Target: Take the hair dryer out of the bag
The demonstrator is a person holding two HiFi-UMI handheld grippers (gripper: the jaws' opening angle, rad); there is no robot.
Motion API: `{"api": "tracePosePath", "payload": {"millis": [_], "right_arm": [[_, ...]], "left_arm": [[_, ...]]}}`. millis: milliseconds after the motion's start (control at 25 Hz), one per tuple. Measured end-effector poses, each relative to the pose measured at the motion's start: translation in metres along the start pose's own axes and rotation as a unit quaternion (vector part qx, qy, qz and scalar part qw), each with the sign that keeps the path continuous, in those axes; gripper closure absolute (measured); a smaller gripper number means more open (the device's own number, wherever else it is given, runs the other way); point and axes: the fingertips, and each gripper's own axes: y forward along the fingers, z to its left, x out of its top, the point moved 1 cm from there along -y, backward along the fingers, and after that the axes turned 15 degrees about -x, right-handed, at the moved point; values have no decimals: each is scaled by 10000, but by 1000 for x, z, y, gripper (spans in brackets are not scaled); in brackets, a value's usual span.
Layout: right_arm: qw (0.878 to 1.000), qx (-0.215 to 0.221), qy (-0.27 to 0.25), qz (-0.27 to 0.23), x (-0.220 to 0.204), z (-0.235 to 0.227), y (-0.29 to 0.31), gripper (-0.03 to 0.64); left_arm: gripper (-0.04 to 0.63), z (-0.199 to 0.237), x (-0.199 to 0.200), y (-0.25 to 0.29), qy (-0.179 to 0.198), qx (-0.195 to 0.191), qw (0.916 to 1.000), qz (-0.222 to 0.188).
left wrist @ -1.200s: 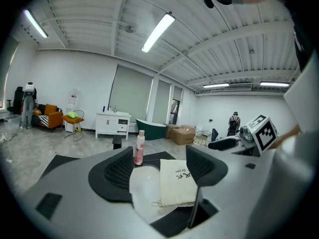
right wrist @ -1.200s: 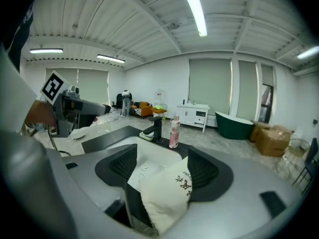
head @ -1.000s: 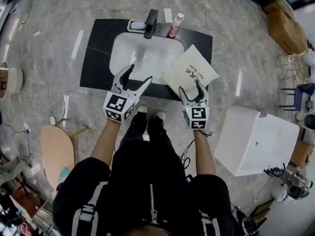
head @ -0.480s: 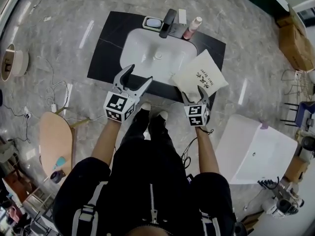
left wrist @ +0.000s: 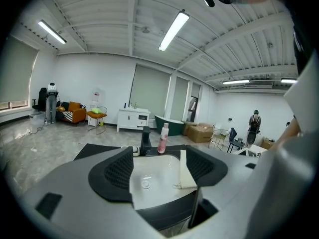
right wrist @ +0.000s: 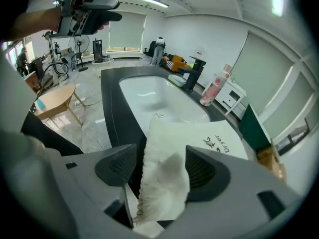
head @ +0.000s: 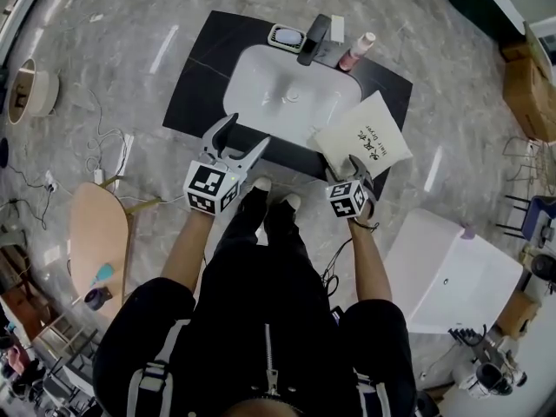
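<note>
Straddling bag (right wrist: 209, 138) edge: right tool (right wrist: 159, 161).

Basin (head: 280, 109) lies open — bag (head: 363, 137) crowds its right, faucet (head: 312, 40) behind.

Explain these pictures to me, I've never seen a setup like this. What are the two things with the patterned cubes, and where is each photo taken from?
A person stands at a washstand holding a grasping tool in each hand. The cubes with square markers are part of those tools. The top-down picture comes from a camera on the person's head. It shows the left tool and the right tool reaching towards a black counter with a white sink. The other two pictures come from cameras riding on each tool, looking along its jaws.

On the counter lies a white cloth bag printed with the word "Dryer". Behind the sink are a black faucet, a pink bottle and a small dish.

The left tool is open and empty. The right tool's jaws stand apart around the bag's gathered end. No hair dryer shows.
</note>
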Motion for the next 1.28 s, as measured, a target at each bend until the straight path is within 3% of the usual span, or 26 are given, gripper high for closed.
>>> {"api": "tracePosePath", "payload": {"millis": [480, 1000, 1280], "right_arm": [[9986, -146, -258, 434, -24, 1, 21, 368], [9992, -64, -116, 376, -14, -8, 9, 539], [9997, -85, 176, 172, -2, -21, -2, 575]], "left_arm": [[255, 2, -8, -9, -61, 129, 9999, 60], [255, -3, -3, -2, -13, 18, 10000, 46], [255, -7, 0, 6, 37, -121, 9999, 27]]}}
